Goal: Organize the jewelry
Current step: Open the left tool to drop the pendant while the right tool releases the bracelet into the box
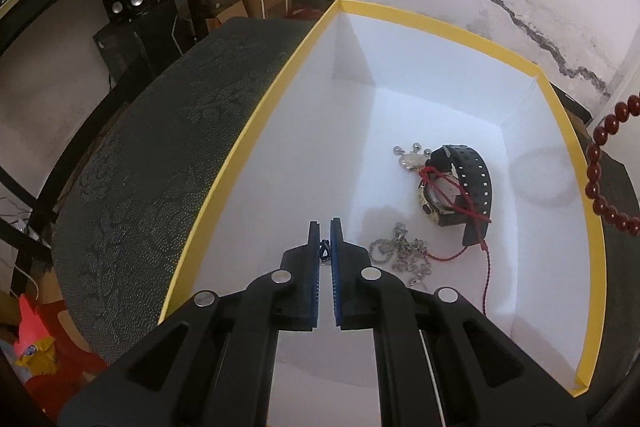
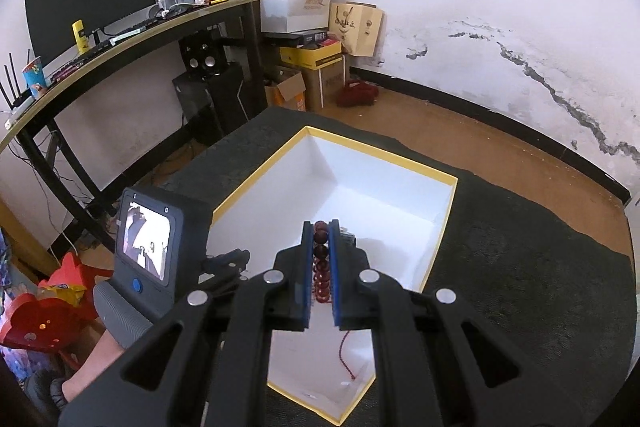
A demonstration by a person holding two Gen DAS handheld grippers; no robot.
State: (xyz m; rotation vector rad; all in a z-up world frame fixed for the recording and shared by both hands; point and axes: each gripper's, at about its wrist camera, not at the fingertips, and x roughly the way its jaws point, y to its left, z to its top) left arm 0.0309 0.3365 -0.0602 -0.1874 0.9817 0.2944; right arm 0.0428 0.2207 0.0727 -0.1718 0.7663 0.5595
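No readable text, bag prints blurred

Left gripper [image 1: 325, 245] over yellow-rimmed box [image 1: 256, 131], pads pinched on a small dark loop, watch [image 1: 460, 183], silver chain [image 1: 404, 255] and red cord [image 1: 486, 267] inside (red beads [image 1: 600, 163] hanging at right edge)

The box [image 1: 248, 131] is looking like smooth matt card, white inside with a yellow rim. The cloth [image 1: 160, 155] under it is showing a dark, rough, patterned weave. The watch [image 1: 460, 183] strap is appearing as matt black rubber with a shiny metal case. The chain [image 1: 404, 255] and pendant [image 1: 412, 161] are gleaming like polished metal. The cord [image 1: 468, 251] is looking like twisted red thread. The beads [image 1: 600, 171] are shining glossy dark red. The left hand-held gripper [image 1: 325, 239] is showing matt black plastic, ribbed blue pads and bright metal pins.
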